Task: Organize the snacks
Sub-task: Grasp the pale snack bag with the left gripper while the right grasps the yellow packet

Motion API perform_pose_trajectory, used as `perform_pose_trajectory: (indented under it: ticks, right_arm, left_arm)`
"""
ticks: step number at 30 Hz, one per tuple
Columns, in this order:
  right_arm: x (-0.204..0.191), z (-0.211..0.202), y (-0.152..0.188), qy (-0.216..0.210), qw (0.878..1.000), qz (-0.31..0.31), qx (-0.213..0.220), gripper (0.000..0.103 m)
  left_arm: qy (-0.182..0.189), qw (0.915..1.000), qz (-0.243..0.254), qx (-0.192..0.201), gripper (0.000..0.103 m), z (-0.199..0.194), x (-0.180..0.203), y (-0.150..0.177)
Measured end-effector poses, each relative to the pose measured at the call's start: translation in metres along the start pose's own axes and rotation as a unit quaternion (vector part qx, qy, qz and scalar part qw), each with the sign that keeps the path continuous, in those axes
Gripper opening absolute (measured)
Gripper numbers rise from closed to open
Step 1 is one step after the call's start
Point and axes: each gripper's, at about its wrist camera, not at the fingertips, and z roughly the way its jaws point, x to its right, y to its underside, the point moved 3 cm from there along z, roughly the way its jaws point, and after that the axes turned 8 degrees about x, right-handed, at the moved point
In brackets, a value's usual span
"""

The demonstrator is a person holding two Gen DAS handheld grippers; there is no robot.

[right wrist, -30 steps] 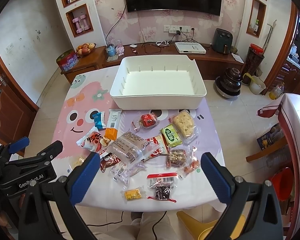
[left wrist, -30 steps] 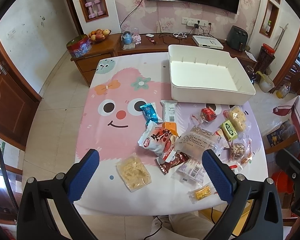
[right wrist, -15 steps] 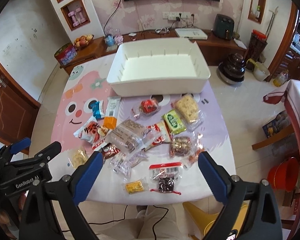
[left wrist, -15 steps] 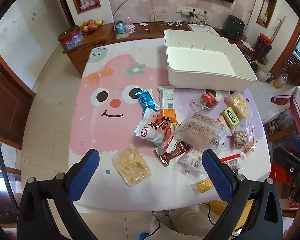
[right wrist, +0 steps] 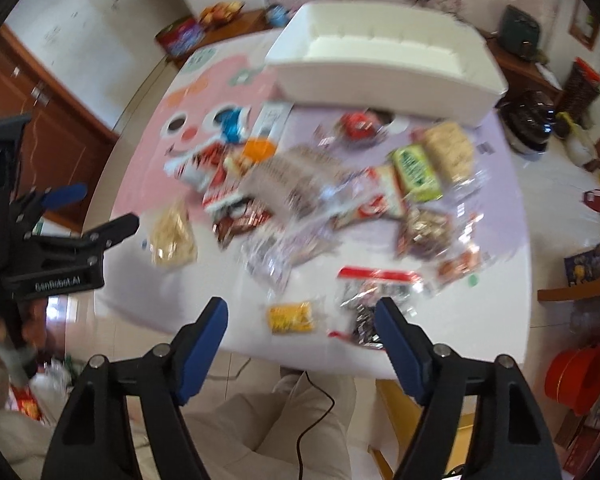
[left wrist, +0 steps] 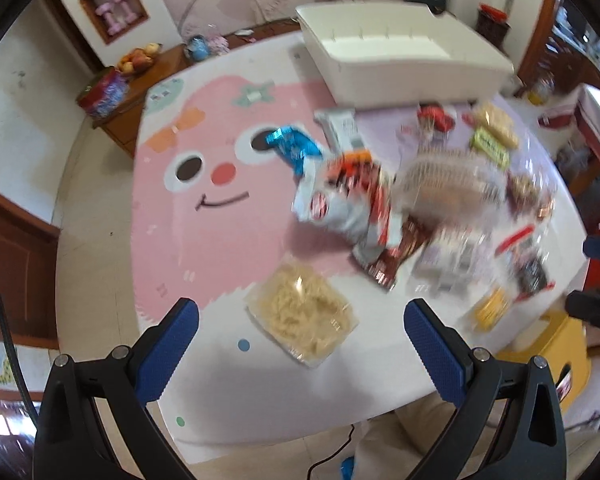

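Observation:
Several snack packets lie heaped on the near half of the table, and the picture is motion-blurred. A white bin (left wrist: 400,68) (right wrist: 380,84) stands empty behind them. My left gripper (left wrist: 300,306) is open above a clear pack of pale noodle crisps (left wrist: 304,316) and not touching it. Behind that pack lie a red-and-white bag (left wrist: 340,204) and a blue packet (left wrist: 292,148). My right gripper (right wrist: 300,306) hangs over the table's near edge with its jaws closing. A small yellow packet (right wrist: 292,317) shows between them, unpressed. A dark packet with a red header (right wrist: 364,300) lies by the right finger.
The table wears a pink cartoon-face cloth (left wrist: 220,208). In the right wrist view the left gripper (right wrist: 104,206) hovers off the table's left side. The person's legs (right wrist: 260,432) and a cable are below the near edge. A yellow stool (left wrist: 548,352) and a red bucket (right wrist: 580,376) stand on the floor at right.
Both grippers have sunk toward the table, so the snacks look larger and closer. The right jaws stand narrower than before. Nothing on the table has moved.

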Motion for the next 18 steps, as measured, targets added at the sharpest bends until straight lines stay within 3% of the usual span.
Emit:
perform_pose_trajectory:
  ticks: [7,13,18]
  right_arm:
    - [-0.011,0.041,0.026,-0.030,0.998,-0.031,-0.036,0.075]
    - [-0.016,0.069,0.041,-0.052,0.997,-0.022,-0.052,0.074]
    - [-0.023,0.085,0.045,-0.032,0.998,-0.037,-0.043,0.074]
  left_arm:
    - [0.014,0.9987,0.027,-0.041,0.102,0.047,-0.013,0.035]
    - [0.052,0.9941,-0.067,-0.067,0.102,0.069,-0.034,0.043]
    - [0.074,0.9814,-0.148,-0.097,0.102,0.088,-0.039,0.044]
